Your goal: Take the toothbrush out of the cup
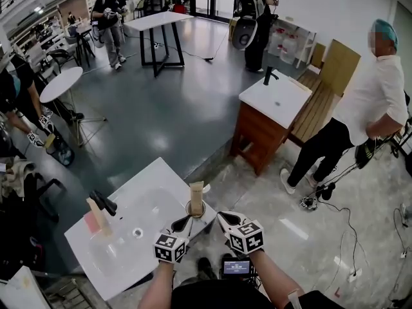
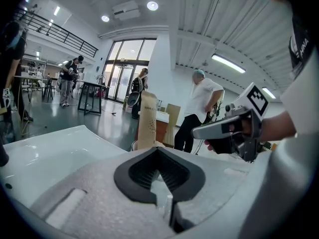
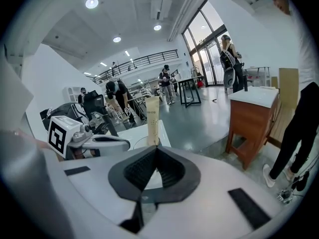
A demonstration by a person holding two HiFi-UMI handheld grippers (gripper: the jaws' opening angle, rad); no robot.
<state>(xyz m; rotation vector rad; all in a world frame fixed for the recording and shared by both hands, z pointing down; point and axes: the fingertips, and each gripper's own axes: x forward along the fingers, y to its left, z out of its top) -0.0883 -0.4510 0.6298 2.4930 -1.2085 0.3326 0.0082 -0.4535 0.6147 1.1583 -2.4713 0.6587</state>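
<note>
White countertop is bearing the cup holding the toothbrush; left gripper and right gripper are hovering beside it, jaws together, empty.

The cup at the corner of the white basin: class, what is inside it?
A tall beige carton stands upright in the cup, rising well above the rim. The cup's wall hides the carton's foot, and the carton hides whatever it holds.

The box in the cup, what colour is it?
Light brown, like cardboard. The box shows best in the left gripper view.
</note>
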